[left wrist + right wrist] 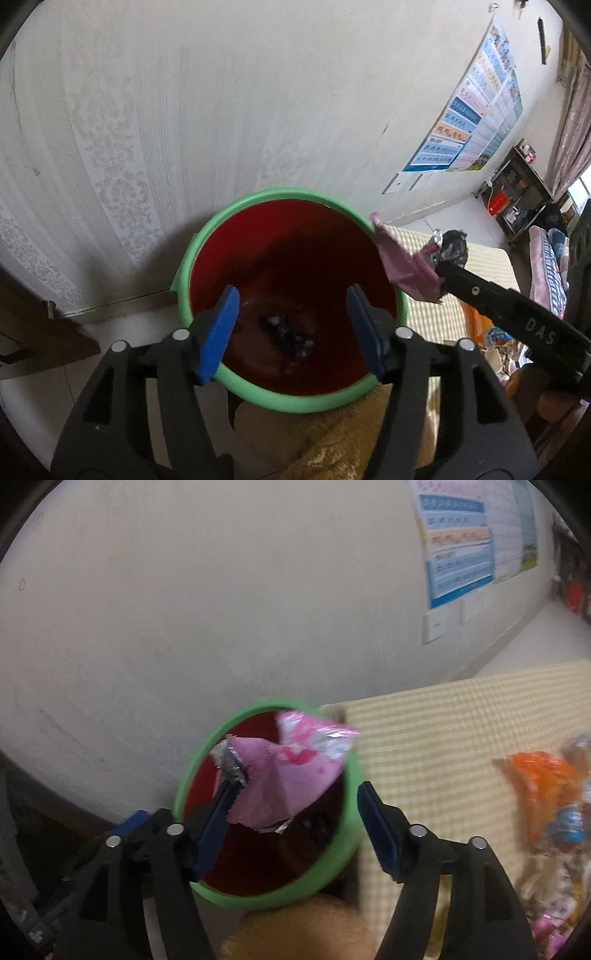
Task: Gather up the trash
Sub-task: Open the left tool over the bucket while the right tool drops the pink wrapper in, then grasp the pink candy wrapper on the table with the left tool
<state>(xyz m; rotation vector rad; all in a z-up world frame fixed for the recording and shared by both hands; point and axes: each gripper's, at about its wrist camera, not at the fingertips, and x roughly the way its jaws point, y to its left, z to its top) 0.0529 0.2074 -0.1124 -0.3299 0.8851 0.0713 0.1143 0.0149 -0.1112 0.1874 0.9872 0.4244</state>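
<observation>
Blue-padded fingers [218, 334] of the left gripper [291, 328] fill the foreground of the left wrist view, spread wide with nothing between them, hanging just over the near rim of a red bin [258, 236] edged in green. Down at the dark bottom of that bin lies a small clump of trash [286, 338], bluish and pale, too dim to name. Beneath the near rim shows a tan, fuzzy object [332, 439] that cannot be identified. From the right of this view the right gripper [441, 264] reaches in, a pink wrapper [406, 269] with a crumpled foil end hanging at its tip, beside the bin's right rim. In the right wrist view the right gripper [295, 812] has its jaws apart, and the pink wrapper [291, 775] sits over the mouth of the red bin [207, 775]; its foil end appears to rest against the tip of the left finger [218, 819], though motion blur leaves it unclear whether anything is actually pinching it, since the other pad stands well clear of it. A yellow checked cloth [461, 731] covers the surface just right of the bin, and further right on it lies a heap of packets, an orange packet [539, 775] uppermost. Behind the bin rises a pale patterned wall [221, 92] carrying a blue and orange poster [476, 107].
</observation>
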